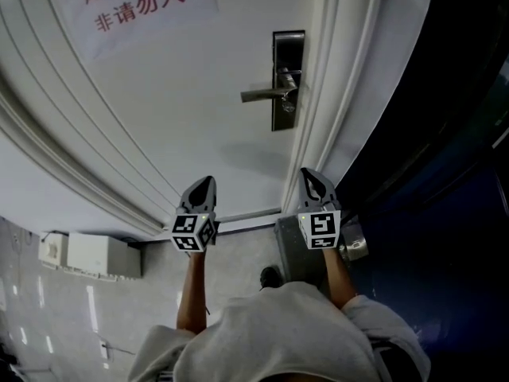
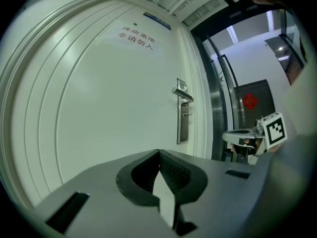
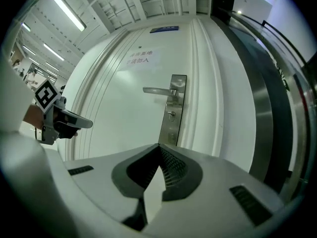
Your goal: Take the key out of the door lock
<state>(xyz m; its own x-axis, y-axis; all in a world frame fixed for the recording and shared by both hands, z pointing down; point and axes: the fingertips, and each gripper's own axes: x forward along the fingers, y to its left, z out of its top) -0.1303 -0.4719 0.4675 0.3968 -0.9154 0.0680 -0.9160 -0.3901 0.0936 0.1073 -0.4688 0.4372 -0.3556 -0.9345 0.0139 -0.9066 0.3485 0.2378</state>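
Observation:
A white door (image 1: 175, 110) carries a steel lock plate (image 1: 288, 79) with a lever handle (image 1: 266, 94) pointing left. A small key (image 1: 288, 108) sticks out of the plate below the handle; it shows as a small stub, the key (image 3: 171, 115), in the right gripper view and the key (image 2: 186, 114) in the left gripper view. My left gripper (image 1: 202, 186) and right gripper (image 1: 311, 177) are both held low, well short of the door, side by side. Each has its jaws shut with nothing between them: left gripper (image 2: 159, 153), right gripper (image 3: 159, 148).
A paper sign (image 1: 139, 6) with red characters is stuck high on the door. A white box (image 1: 91, 253) sits on the floor at the left. A grey block (image 1: 296, 249) stands at the door's foot. Dark glass panels (image 1: 445, 134) run along the right.

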